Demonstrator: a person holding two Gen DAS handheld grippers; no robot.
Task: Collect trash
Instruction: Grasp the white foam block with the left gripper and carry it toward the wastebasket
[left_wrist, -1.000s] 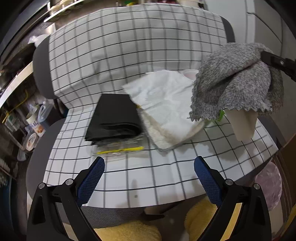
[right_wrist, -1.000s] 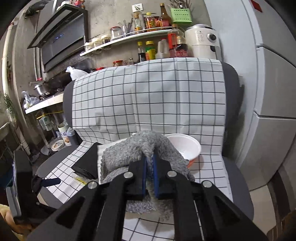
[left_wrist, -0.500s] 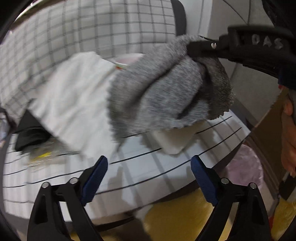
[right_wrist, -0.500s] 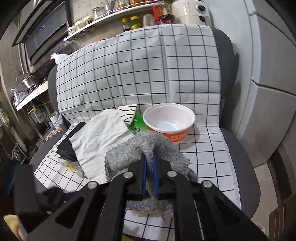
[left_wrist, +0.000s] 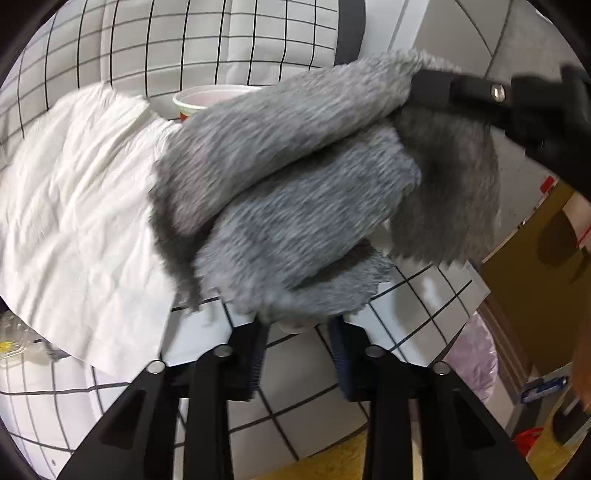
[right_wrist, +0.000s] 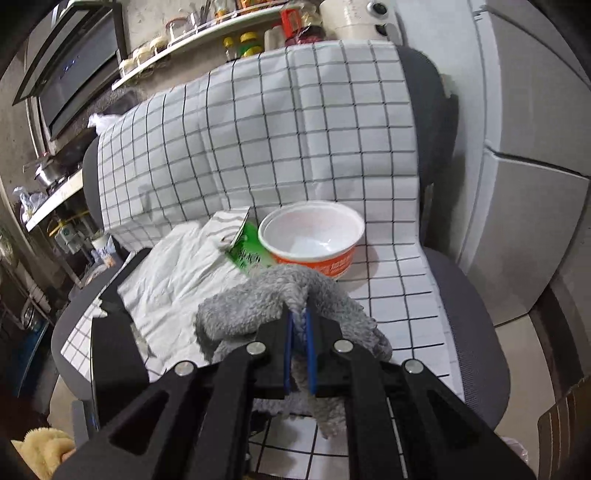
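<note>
Kitchen clutter is filling the background: a shelf of jars and bottles (right_wrist: 236, 33) is running along the wall above a dark range hood (right_wrist: 70, 74), and a pale grey refrigerator (right_wrist: 524, 147) is standing at the right; in front of them a grey office chair (right_wrist: 465, 295) is wearing a white cloth with a black grid (right_wrist: 295, 122) over its back and seat.

On the seat, a white round instant-noodle bowl with an orange band (right_wrist: 314, 240) is standing upright and empty; just beside it on its left a green and white paper packet (right_wrist: 243, 247) is lying, partly on a crumpled white paper sheet (right_wrist: 177, 273) that is spreading across the seat.

Right tongs (right_wrist: 299, 350) are gripping a fluffy grey cloth (right_wrist: 280, 306), their blue pads pressed tight on a fold of it, while the rest is draping down on both sides above the seat's front.

Left tongs (left_wrist: 299, 354) are closing, their blue pads (left_wrist: 258, 354) standing either side of something pale under the grey cloth's hanging lower edge; whether they are pressing on it I cannot tell, since the cloth is hiding it; from this side the right tongs are reaching in from the upper right.

Below the seat's edge a pale pink bag (left_wrist: 476, 365) is showing on the floor.
</note>
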